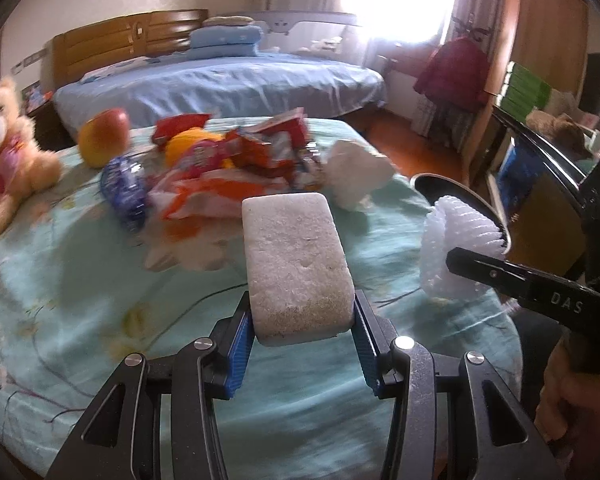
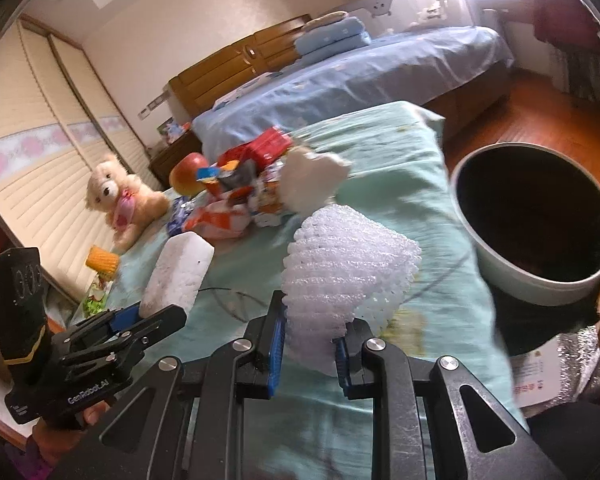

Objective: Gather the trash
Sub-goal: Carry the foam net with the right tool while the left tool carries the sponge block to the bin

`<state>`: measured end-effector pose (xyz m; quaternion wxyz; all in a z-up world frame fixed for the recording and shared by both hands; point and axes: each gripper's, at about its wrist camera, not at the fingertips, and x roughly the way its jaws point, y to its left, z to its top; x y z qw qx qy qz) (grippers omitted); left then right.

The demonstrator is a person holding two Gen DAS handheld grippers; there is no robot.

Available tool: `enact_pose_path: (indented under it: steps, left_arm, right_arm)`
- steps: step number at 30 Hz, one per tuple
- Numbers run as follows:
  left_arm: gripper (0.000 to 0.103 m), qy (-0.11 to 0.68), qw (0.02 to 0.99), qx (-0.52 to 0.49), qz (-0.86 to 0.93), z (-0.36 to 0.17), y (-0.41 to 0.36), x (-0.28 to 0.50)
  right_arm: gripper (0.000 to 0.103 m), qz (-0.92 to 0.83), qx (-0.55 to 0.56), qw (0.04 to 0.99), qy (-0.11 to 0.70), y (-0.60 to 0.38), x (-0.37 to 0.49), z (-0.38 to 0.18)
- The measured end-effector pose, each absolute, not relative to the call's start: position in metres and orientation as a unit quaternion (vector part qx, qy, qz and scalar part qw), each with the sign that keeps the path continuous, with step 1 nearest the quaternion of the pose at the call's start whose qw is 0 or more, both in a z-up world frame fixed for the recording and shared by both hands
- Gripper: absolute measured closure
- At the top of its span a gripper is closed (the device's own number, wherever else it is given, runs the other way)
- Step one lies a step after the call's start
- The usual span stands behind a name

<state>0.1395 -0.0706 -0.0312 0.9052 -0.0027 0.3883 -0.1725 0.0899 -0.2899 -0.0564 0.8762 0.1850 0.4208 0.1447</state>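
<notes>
Left claw is clamped on a white foam block; right claw is pinching a white foam fruit net. Wrapper pile sits at 12 o'clock on the desk, bin at 2 o'clock.

I see my left gripper angled downward, its blue pads clamped on either side of a white foam block, which it holds clear of the surface. My right gripper points down likewise, jaws nearly closed and pinching a white foam net sleeve. Both sit side by side, left beside right.
</notes>
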Motion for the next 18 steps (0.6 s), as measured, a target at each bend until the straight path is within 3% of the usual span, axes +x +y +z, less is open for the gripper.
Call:
enact_pose_path:
  steps: [18]
  left_arm:
    - [0.058, 0.391, 0.890, 0.038, -0.232, -0.037, -0.158, 0.178]
  right_arm:
    - [0.082, 0.075, 0.209, 0.881, 0.418, -0.374, 0.096, -0.061]
